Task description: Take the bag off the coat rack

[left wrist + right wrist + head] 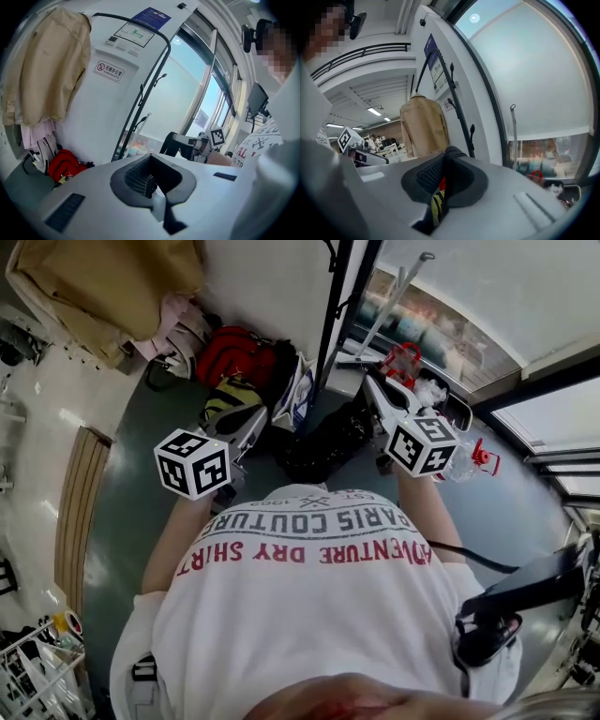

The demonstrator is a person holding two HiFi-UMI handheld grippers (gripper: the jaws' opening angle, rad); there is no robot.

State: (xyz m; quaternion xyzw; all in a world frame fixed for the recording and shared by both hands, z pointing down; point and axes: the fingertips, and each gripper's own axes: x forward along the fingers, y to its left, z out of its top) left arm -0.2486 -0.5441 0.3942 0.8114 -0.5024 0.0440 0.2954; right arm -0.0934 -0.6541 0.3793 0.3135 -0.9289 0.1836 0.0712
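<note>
A black bag (323, 442) hangs low between my two grippers, in front of the black coat rack pole (333, 306). My right gripper (370, 385) is shut on the bag's black strap (452, 154), which runs up between its jaws. In the left gripper view the bag (169, 143) droops from the right gripper (194, 142), apart from the rack's bent tube (145, 89). My left gripper (253, 426) is level with it on the left, jaws together with nothing between them (151, 180). The rack's hooks (471, 129) stand bare beside the right gripper (443, 180).
A beige coat (103, 282) hangs at the rack's left end. Below it on the floor lie a red bag (239, 352) and a yellow-and-black striped bag (230, 404). A glass wall (450, 324) with a red-handled item (401, 357) stands to the right.
</note>
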